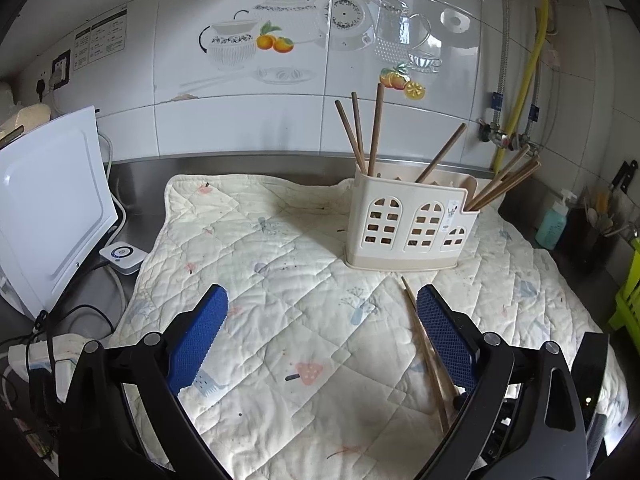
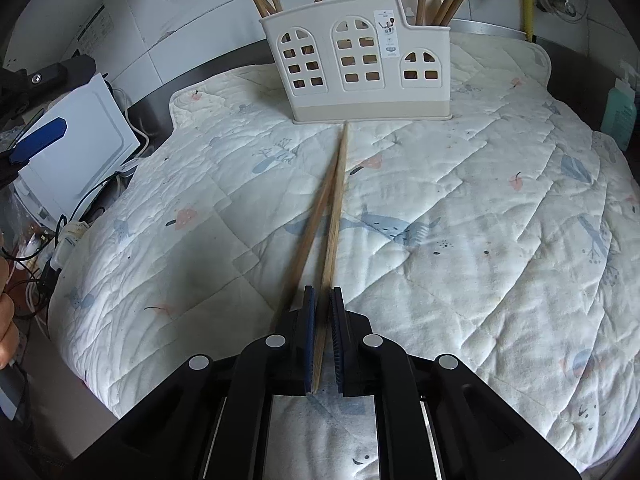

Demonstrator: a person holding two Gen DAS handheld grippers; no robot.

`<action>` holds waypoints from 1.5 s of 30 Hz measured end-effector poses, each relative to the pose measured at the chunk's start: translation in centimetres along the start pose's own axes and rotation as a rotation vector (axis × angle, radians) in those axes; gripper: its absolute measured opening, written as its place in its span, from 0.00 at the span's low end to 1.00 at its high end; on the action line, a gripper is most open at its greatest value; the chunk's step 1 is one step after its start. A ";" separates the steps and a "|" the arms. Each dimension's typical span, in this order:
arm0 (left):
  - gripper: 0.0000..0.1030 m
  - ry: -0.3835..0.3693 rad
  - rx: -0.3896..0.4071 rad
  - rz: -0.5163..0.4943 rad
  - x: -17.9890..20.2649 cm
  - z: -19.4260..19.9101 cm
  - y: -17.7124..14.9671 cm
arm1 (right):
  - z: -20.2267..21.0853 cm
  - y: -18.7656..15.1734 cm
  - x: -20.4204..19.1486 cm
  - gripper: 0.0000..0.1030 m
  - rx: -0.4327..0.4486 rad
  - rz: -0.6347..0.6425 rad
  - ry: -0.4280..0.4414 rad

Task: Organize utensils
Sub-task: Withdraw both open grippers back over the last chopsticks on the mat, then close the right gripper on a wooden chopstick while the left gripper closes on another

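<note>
Chopsticks of pale brown wood [image 2: 334,200], a pair lying crossed on the quilted cream cloth [image 2: 460,208] that covers the table, point toward the cream plastic utensil holder with arched window cut-outs [image 2: 356,60]. The right hand-held gripper [image 2: 322,332] has its blue pads squeezed onto the near end of one stick; the other runs beside and under the left pad, and I cannot tell whether it is caught too. So the step in hand looks like picking up.

Next, I judge, comes a lift and a tilt to drop the tips into a holder compartment, among the sticks already standing there.

The left hand-held gripper [image 1: 322,320] hangs with jaws wide apart, holding nothing. The sticks' near ends are hidden behind the pads.
</note>
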State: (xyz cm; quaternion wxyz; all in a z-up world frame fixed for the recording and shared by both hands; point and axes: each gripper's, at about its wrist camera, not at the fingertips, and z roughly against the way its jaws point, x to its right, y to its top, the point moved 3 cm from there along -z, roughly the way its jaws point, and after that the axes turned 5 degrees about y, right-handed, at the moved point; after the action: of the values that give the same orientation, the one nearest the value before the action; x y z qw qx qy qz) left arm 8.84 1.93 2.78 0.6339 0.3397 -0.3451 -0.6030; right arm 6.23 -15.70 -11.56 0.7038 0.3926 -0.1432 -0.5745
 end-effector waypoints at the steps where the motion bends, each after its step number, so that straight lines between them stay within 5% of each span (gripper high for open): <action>1: 0.92 -0.004 -0.008 -0.003 0.2 -0.1 -0.3 | 0.4 0.0 0.2 0.06 0.009 -0.001 -0.008; 11: 0.88 -0.090 -0.130 -0.030 3.3 -2.0 -4.6 | 3.9 -0.6 4.0 0.06 0.067 -0.013 -0.080; 26: 0.44 -0.245 -0.331 -0.074 9.5 -4.6 -11.0 | 4.5 -1.9 6.5 0.07 0.063 -0.042 -0.098; 33: 0.24 -0.281 -0.363 -0.091 10.9 -5.4 -12.0 | 4.5 -2.2 6.8 0.07 0.056 -0.043 -0.094; 41: 0.24 -0.269 -0.369 -0.097 11.2 -5.9 -12.1 | 4.5 -2.4 6.8 0.08 0.053 -0.043 -0.091; 45: 0.15 -0.244 -0.362 -0.109 11.2 -6.1 -12.1 | 4.4 -2.6 6.7 0.08 0.049 -0.041 -0.092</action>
State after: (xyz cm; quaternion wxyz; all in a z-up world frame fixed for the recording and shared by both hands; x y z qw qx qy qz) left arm 7.92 -9.64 -10.41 0.6045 0.1629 -0.2864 -0.7252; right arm 3.51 -23.70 -12.26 0.6746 0.3855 -0.1813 -0.6028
